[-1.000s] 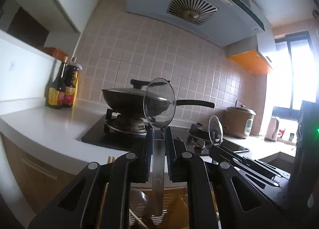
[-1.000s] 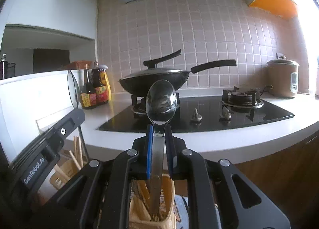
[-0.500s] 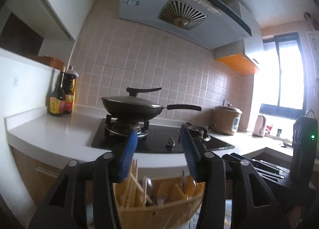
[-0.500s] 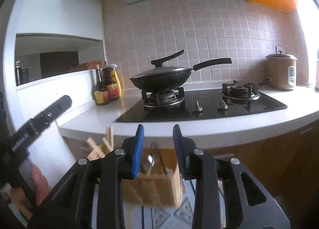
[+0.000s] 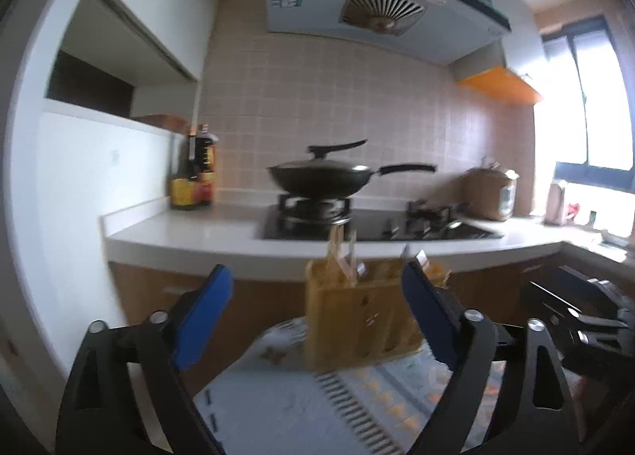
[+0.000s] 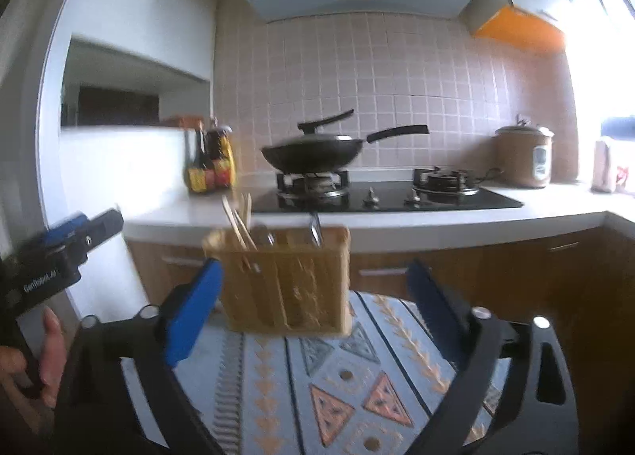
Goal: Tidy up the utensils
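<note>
Both spoons are out of the grippers since a second ago, and both have backed away from the wooden utensil holder [image 6: 283, 280], which sat right under them then and now stands out in front on the patterned cloth [image 6: 357, 387] covering the desk. The left gripper [image 5: 317, 320] has its blue fingers [image 5: 204, 312] spread wide with nothing between them, and the right gripper [image 6: 313, 304] is the same, wide open and empty.

My guess is the metal utensils [image 6: 315, 231] in the holder are light, stiff and a bit slick, so I'd pinch one on the flat of the handle, not the rounded end. The chopsticks [image 6: 238, 223] look like light wood, easy to splay, so take them low near the rim.

Everything stands with its long axis roughly vertical, tops up. Chopsticks lean left in the left compartment. It's too blurry to say which end of the metal pieces is up.
</note>
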Demonstrator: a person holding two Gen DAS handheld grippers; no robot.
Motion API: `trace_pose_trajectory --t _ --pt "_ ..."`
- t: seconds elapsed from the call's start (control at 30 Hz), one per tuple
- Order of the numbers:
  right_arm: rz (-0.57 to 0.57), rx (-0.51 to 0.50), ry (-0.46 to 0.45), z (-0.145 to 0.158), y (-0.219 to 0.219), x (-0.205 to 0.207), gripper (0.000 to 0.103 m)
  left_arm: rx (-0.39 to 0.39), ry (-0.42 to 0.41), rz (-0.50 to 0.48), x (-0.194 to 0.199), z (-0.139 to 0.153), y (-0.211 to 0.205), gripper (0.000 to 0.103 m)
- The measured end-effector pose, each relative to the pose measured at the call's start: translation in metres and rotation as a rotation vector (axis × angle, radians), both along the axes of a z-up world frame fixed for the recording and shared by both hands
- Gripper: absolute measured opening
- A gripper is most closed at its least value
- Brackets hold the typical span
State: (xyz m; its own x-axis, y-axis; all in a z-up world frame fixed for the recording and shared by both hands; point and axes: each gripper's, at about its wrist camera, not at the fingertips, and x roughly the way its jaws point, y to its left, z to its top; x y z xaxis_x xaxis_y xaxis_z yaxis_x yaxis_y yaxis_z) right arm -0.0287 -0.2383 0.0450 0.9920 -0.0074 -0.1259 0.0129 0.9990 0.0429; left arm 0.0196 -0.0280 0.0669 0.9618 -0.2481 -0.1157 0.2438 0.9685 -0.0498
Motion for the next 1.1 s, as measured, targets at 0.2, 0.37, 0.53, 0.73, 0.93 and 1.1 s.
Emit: trace_pose_trajectory --t 0.2,0.37,0.53,0.73,0.93,1.1 --pt "-0.104 -0.037 0.019 -0.035 -0.003 0.017 0.095 0.083 -0.029 0.087 0.007 -0.044 -0.022 0.088" --pt "-0.126 -0.016 0.065 -0.05 -0.019 0.03 0.095 0.056 -0.011 0.137 0.015 -0.057 -0.018 0.09" --pt "-0.113 -0.014 0.078 -0.054 -0.018 0.031 0.095 0.068 -0.003 0.153 0.019 -0.06 -0.013 0.092" --pt "-0.1 -0.007 0.116 -0.058 -0.019 0.039 0.095 0.099 -0.02 0.138 0.016 -0.062 -0.019 0.094" --pt "-0.099 0.009 0.137 -0.061 -0.022 0.043 0.095 0.131 -0.011 0.111 0.016 -0.064 -0.028 0.095" --pt "-0.1 0.0 0.143 -0.063 -0.02 0.043 0.095 0.142 -0.001 0.102 0.017 -0.066 -0.03 0.095"
